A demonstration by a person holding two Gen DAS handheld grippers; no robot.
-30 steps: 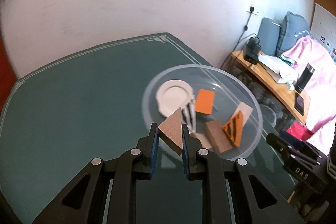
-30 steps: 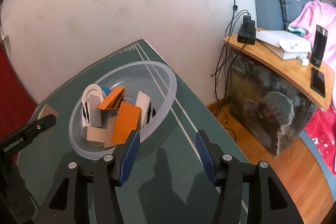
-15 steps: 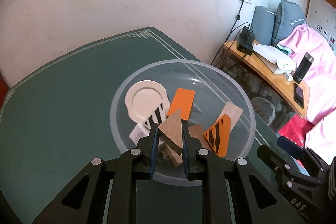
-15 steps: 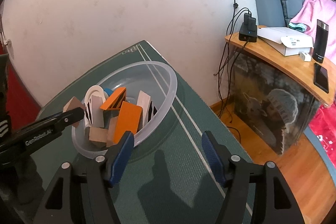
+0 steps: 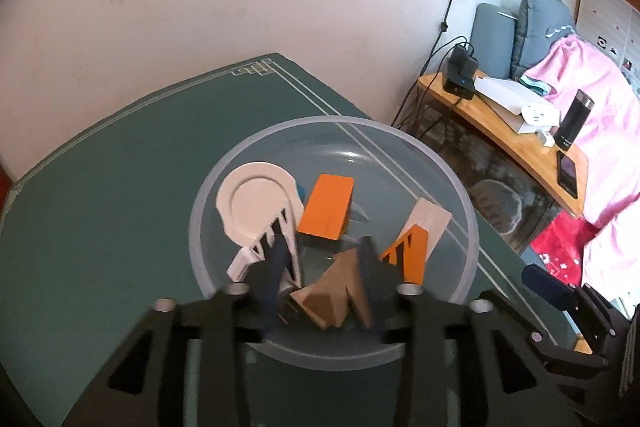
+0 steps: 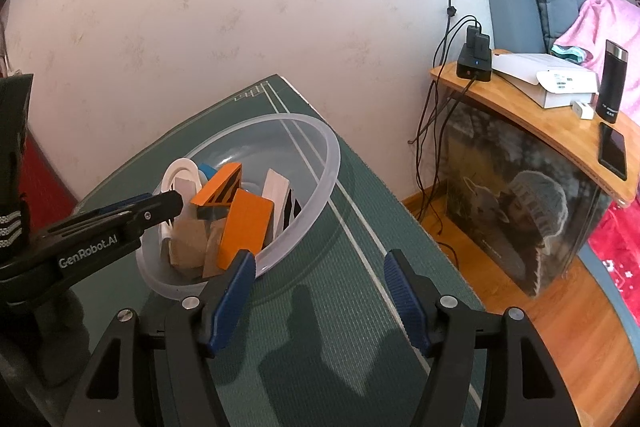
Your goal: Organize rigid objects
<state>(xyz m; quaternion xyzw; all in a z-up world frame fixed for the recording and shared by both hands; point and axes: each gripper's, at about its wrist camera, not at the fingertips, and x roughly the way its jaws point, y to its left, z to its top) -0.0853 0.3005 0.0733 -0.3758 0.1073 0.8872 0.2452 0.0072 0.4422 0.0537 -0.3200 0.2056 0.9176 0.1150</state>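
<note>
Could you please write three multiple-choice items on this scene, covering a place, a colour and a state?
1. Where is the brown wedge?
A. in the bowl
B. on the mat
C. on the shelf

2. What colour is the flat block beside the white disc?
A. blue
B. orange
C. pink

3. How is the right gripper?
A. shut on a block
B. open, holding nothing
C. inside the bowl

Answers: 1 A, it sits among the blocks as the left gripper opens around it; 2 B, its top is orange; 3 B, only mat lies between its fingers.

left fingers [image 5: 280, 259] opening (blurred), brown wedge [image 5: 336, 287] released
</note>
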